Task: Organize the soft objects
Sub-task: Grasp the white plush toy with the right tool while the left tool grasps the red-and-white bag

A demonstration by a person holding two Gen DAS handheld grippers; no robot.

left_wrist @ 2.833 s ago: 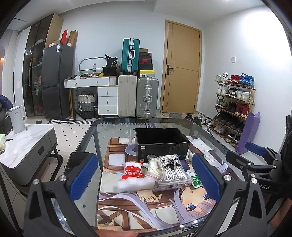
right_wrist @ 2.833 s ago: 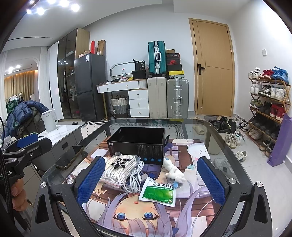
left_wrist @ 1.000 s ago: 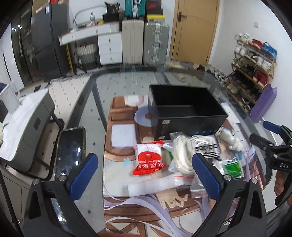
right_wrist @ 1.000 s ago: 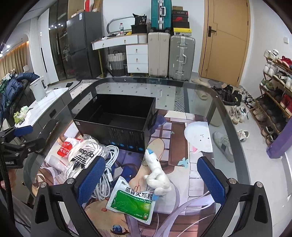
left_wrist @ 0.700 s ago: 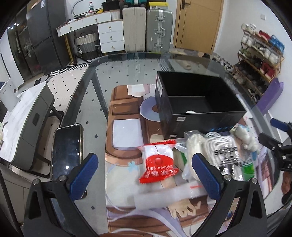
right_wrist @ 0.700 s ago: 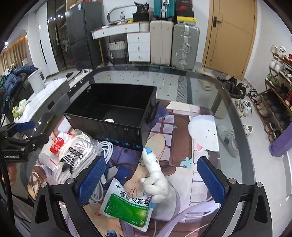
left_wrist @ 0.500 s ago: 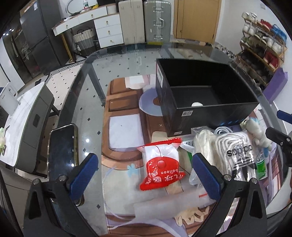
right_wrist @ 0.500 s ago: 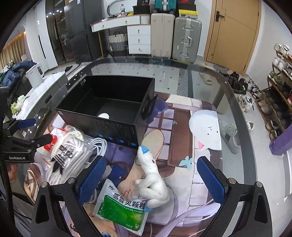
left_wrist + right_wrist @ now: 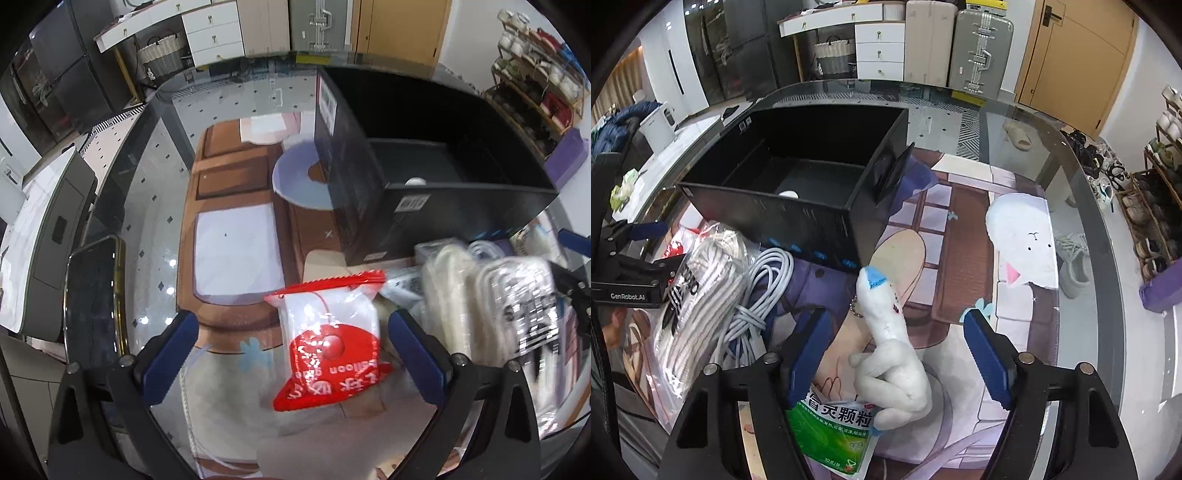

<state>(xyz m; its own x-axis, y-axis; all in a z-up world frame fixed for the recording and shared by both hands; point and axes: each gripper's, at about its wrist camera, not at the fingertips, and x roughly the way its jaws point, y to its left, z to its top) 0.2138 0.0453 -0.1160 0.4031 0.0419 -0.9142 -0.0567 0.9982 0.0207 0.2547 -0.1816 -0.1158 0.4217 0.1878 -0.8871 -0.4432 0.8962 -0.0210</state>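
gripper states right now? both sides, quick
Left gripper: open, astride the red balloon packet, pads not touching it.
Right gripper: open, jaws have just been closing around the white plush toy, no pad contact yet.

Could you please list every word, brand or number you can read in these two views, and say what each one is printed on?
"GenRobot.AI": on the left gripper, seen in the right wrist view.
"balloon": upside down on the red and white packet; its Chinese characters are too glary to read.
"灵颗粒" and "10克": on the green sachet.
Black lettering on the bagged white laces: folded, unreadable.
Stickers on the black box: too small.
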